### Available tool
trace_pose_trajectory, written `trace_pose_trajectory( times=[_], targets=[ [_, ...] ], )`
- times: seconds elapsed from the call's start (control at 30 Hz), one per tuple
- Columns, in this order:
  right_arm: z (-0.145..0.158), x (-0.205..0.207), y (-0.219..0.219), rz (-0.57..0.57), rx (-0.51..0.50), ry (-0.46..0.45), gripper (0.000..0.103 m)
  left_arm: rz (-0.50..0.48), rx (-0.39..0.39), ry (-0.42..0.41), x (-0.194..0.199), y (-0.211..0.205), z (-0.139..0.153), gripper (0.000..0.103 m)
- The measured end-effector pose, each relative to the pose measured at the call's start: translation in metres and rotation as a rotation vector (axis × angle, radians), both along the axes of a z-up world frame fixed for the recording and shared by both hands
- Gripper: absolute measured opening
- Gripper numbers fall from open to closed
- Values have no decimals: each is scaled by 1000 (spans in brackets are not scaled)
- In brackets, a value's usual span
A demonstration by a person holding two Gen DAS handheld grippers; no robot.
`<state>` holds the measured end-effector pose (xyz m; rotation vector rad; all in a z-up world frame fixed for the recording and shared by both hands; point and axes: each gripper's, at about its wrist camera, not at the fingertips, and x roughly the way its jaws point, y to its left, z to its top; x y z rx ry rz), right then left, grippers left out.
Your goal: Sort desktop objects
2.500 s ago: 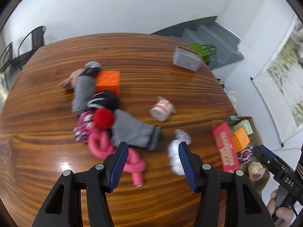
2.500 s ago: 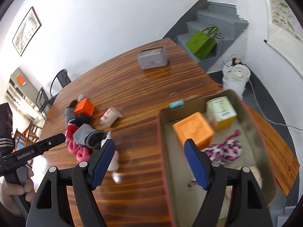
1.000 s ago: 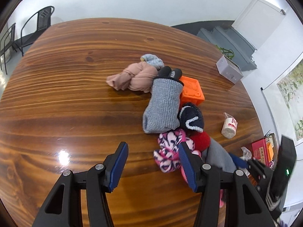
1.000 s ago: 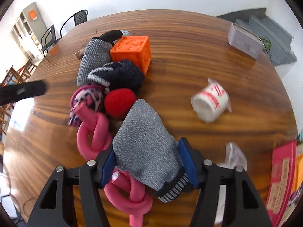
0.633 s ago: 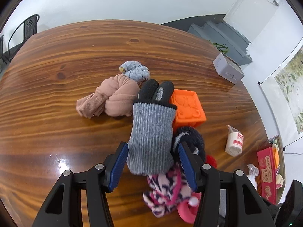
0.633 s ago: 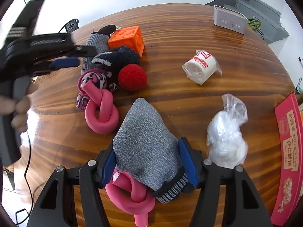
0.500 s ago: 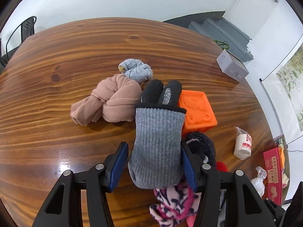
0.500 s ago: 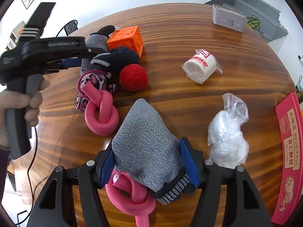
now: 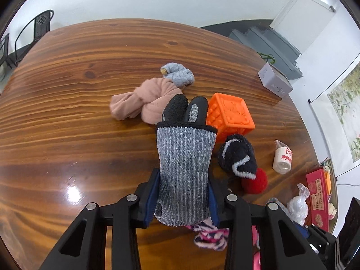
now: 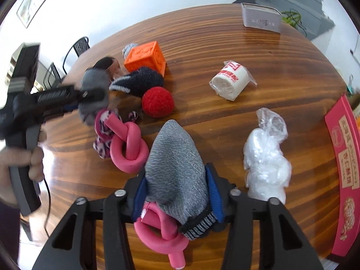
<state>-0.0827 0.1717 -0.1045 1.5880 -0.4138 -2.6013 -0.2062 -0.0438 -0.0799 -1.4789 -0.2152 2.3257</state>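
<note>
My left gripper is shut on a grey ribbed glove with black fingertips, which points away from me towards an orange cube. My right gripper is shut on a second grey glove that lies over a pink knotted foam tube. In the right wrist view the left gripper and its glove appear blurred at the left.
On the wooden table lie a pink cloth knot, a blue-grey sock ball, a dark sock, a red ball, a white roll, a plastic bag, a grey tin and a red box.
Both grippers have closed onto their gloves. The left gripper moved forward over the ribbed glove and gripped it; the right one gripped the other glove.
</note>
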Motion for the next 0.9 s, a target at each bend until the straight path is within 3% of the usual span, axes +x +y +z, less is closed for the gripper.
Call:
trace_pose_trajectory(
  times=[0.37, 0.63, 0.9],
  targets=[
    [34, 25, 22, -24, -101, 67, 38, 26, 11, 122, 55, -10, 68, 39],
    [71, 51, 54, -51, -105, 164, 37, -35, 41, 157, 84, 35, 94, 39],
    [106, 103, 128, -190, -101, 235, 37, -130, 81, 184, 114, 101, 112, 39]
  ],
)
